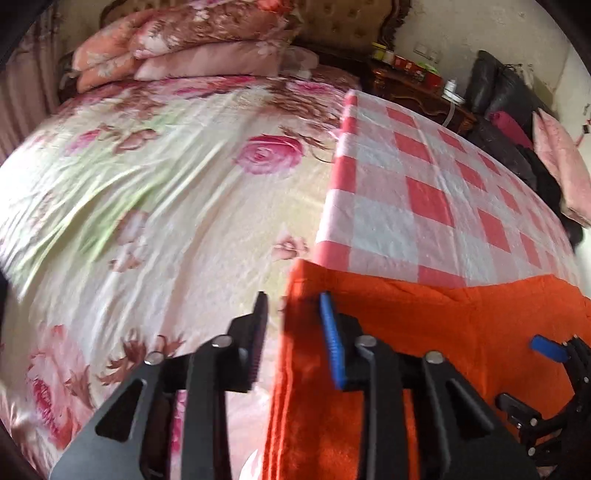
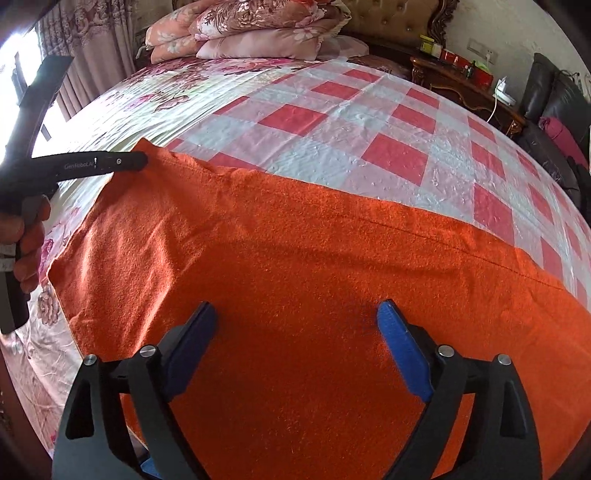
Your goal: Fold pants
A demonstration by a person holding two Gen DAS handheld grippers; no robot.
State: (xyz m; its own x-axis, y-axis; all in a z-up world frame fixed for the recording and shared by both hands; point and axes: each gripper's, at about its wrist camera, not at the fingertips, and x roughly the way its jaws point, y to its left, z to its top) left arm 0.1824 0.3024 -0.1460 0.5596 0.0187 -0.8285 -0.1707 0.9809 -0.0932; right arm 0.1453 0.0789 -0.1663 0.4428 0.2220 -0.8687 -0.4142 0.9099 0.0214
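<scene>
The left gripper [image 1: 293, 314] is held with its jaws apart, straddling the left edge of the orange pants [image 1: 424, 332], one finger over the garment and the other over the floral bedspread [image 1: 147, 184]; this placement is judged to prepare a pinch on that edge, though nothing is clamped yet. The right gripper [image 2: 295, 317] is spread wide above the middle of the orange pants [image 2: 295, 240], gripping nothing. The pants are laid flat across the near part of the bed, partly over the red-checked cloth [image 2: 369, 122], so that a smooth surface is offered for folding. Folded quilts [image 2: 251, 33] are stacked by the headboard at the far edge.
</scene>
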